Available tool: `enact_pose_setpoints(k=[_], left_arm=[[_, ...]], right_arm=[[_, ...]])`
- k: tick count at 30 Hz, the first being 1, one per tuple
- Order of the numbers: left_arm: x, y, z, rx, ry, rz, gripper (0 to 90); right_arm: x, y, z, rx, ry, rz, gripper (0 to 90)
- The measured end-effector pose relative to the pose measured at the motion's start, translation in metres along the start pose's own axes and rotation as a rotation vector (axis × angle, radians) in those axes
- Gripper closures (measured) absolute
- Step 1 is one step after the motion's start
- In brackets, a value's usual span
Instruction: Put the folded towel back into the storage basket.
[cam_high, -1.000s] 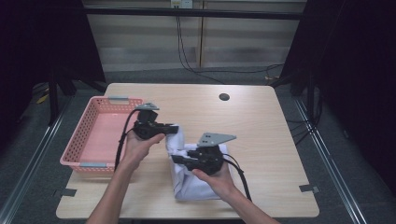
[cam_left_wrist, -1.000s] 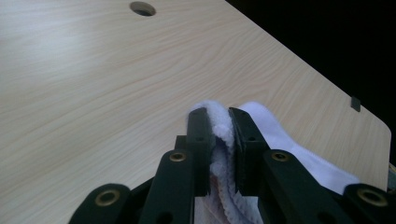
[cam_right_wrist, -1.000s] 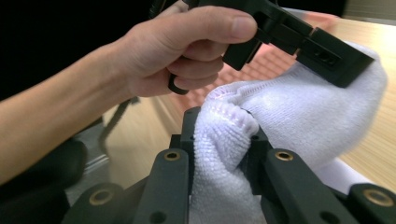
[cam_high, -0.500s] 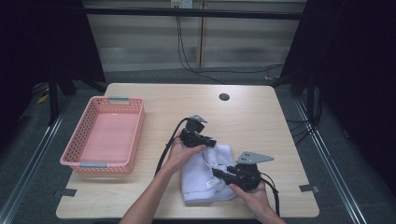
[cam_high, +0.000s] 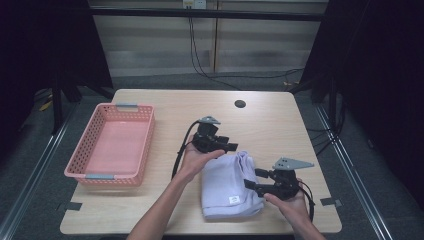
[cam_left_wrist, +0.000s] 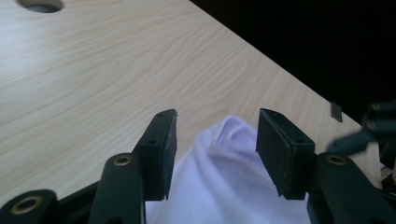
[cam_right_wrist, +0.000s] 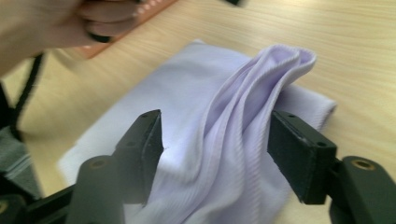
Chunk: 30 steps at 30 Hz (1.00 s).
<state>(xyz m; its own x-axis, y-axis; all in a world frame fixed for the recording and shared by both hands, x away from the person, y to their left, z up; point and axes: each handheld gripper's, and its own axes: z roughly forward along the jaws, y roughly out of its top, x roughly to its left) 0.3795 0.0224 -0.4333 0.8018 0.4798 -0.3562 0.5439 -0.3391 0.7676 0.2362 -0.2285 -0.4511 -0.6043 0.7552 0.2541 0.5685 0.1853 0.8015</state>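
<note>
The folded cloth (cam_high: 227, 186) is pale lilac with a fine ribbed weave and a small white label near one corner. The basket (cam_high: 82, 167) is salmon pink with a perforated wall and grey handles. The table (cam_high: 270, 125) shows light wood grain. Both grippers (cam_high: 231, 148) (cam_high: 254, 180) are black, with brass-coloured screws.

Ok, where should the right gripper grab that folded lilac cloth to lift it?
Probably the raised ridge of folds along the cloth edge nearest the right gripper. It stands proud of the flat part, so open jaws can straddle it, coming in level from that side.
</note>
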Motion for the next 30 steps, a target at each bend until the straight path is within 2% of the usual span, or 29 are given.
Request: enact_pose_setpoints(k=[3,6,9,11,13,15,17,18,19,21,24,27,28,30], left_arm=[[0.006,-0.013,-0.013,0.009,0.027,-0.002,47.3],[0.010,-0.028,-0.023,0.027,0.050,-0.002,46.4],[0.011,-0.040,-0.031,0.053,0.077,0.009,45.5],[0.009,-0.046,-0.036,0.052,0.077,0.013,45.0],[0.005,-0.051,-0.041,0.054,0.073,0.014,44.5],[-0.002,-0.057,-0.046,0.080,0.077,0.048,43.4],[-0.011,-0.064,-0.053,0.100,0.074,0.085,42.2],[-0.015,-0.068,-0.058,0.104,0.074,0.099,41.5],[-0.018,-0.073,-0.063,0.105,0.068,0.096,40.9],[-0.023,-0.084,-0.072,0.113,0.069,0.105,39.8],[-0.027,-0.102,-0.081,0.127,0.064,0.089,39.3],[-0.033,-0.116,-0.080,0.159,0.062,0.066,37.5],[-0.035,-0.120,-0.078,0.180,0.045,0.070,36.8],[-0.041,-0.125,-0.074,0.209,0.020,0.096,34.9]], right_arm=[[-0.011,0.009,0.007,0.002,-0.037,-0.022,31.1],[-0.026,0.026,0.018,0.008,-0.059,-0.005,26.9],[-0.034,0.043,0.038,0.021,-0.058,-0.012,23.5],[-0.034,0.050,0.053,0.034,-0.059,-0.026,22.9],[-0.031,0.052,0.067,0.054,-0.063,-0.041,24.7],[-0.030,0.049,0.078,0.122,-0.149,-0.089,30.2],[-0.039,0.042,0.080,0.152,-0.156,-0.057,35.5],[-0.046,0.038,0.079,0.144,-0.177,-0.047,37.3],[-0.052,0.034,0.075,0.139,-0.191,-0.034,38.4],[-0.063,0.025,0.069,0.143,-0.193,-0.002,37.3],[-0.074,0.015,0.064,0.154,-0.164,0.013,36.0],[-0.078,0.013,0.065,0.164,-0.132,0.000,37.0],[-0.078,0.013,0.065,0.161,-0.120,-0.004,36.8],[-0.078,0.015,0.064,0.170,-0.079,-0.015,30.0]])
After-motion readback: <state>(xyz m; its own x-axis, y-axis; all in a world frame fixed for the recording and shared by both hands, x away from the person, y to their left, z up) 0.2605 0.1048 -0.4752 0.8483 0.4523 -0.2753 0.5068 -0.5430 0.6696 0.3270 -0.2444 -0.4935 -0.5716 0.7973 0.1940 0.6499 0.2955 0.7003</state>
